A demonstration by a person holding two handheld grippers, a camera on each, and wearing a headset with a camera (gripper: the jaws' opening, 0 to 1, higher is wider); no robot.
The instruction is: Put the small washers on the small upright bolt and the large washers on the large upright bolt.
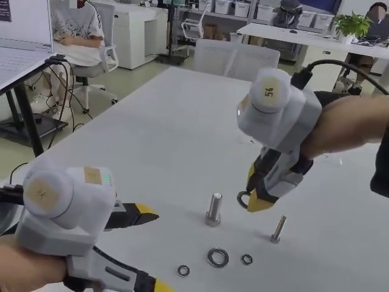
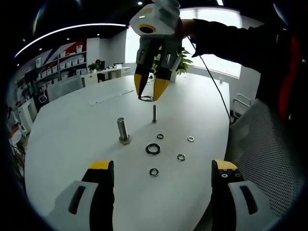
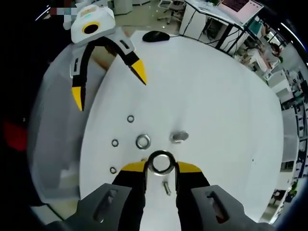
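Note:
My right gripper [image 1: 254, 196] hangs over the white table, shut on a large washer [image 1: 239, 199] held edge-on just right of the large upright bolt [image 1: 213, 210]. In the right gripper view the large washer [image 3: 160, 153] sits between the yellow tips, above the large bolt [image 3: 179, 136] and the small bolt [image 3: 166, 186]. The small upright bolt [image 1: 278, 229] stands further right. My left gripper [image 1: 153, 249] is open and holds nothing at the near left. On the table lie another large washer [image 1: 217, 257] and small washers [image 1: 183, 270] [image 1: 247, 259].
Several small washers [image 2: 181, 157] lie scattered near the bolts in the left gripper view. A table edge runs close on the left. A seated person [image 1: 76, 30], chairs, desks and a laptop [image 1: 18, 42] stand beyond the table.

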